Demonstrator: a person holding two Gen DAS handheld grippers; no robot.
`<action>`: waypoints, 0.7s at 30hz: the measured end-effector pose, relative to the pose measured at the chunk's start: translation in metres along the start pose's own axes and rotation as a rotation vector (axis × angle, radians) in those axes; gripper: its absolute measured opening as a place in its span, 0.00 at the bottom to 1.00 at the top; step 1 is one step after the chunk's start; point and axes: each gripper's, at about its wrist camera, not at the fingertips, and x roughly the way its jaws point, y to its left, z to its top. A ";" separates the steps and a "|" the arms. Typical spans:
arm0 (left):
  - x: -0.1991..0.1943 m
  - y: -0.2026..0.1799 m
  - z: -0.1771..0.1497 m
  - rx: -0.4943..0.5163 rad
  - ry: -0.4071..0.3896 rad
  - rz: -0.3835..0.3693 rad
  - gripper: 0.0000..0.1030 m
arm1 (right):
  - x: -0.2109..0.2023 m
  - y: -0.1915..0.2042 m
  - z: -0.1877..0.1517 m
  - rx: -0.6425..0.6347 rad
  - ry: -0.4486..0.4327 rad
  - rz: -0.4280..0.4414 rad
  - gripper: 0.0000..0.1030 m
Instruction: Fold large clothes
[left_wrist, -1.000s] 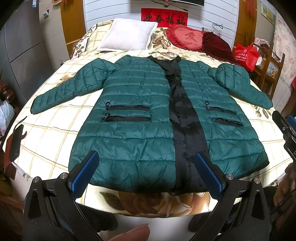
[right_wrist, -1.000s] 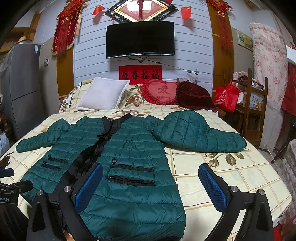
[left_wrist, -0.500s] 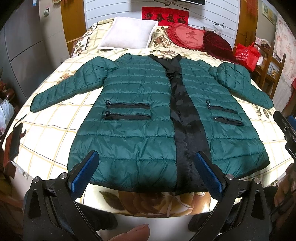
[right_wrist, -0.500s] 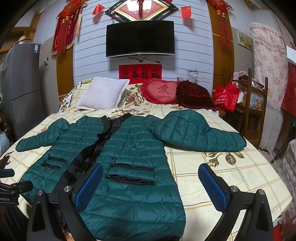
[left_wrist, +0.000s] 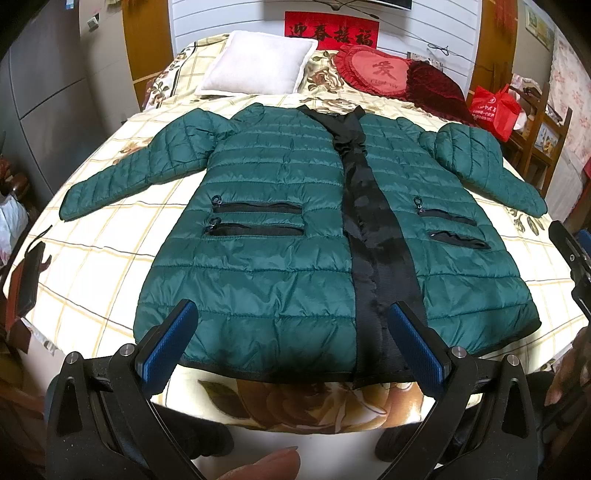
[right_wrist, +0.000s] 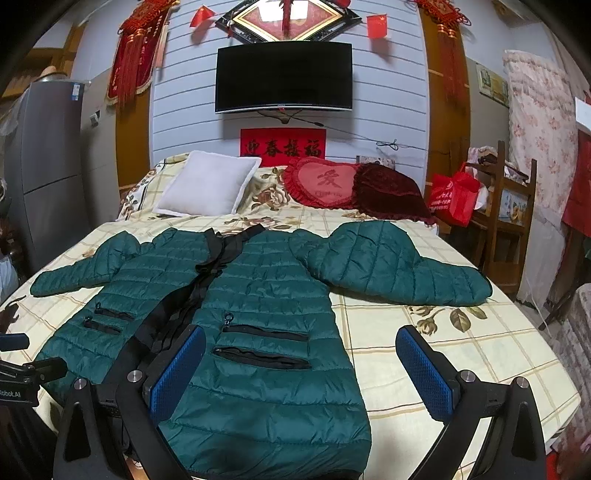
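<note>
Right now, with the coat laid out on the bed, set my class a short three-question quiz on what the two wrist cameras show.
1. True or false: the green coat lies flat, front up, both sleeves spread out.
2. How do the left tongs and the right tongs stand? A) both open, holding nothing B) both shut on the hem C) one open, one shut
3. Fill in: at the head of the bed lies a white ____.

Key: 1 true; 2 A; 3 pillow.

Both wrist cameras face the headboard from the bed's (left_wrist: 92, 266) foot, sharing the jacket (left_wrist: 280, 236).
</note>
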 end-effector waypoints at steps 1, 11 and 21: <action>0.000 0.000 0.000 -0.001 0.000 -0.001 1.00 | 0.000 -0.001 0.000 0.001 0.001 0.001 0.99; 0.001 0.001 0.000 -0.001 0.001 0.000 1.00 | -0.001 0.000 0.000 -0.004 0.003 -0.002 0.99; 0.009 0.000 0.002 -0.002 0.015 -0.001 1.00 | 0.001 0.001 0.001 -0.002 0.014 -0.007 0.99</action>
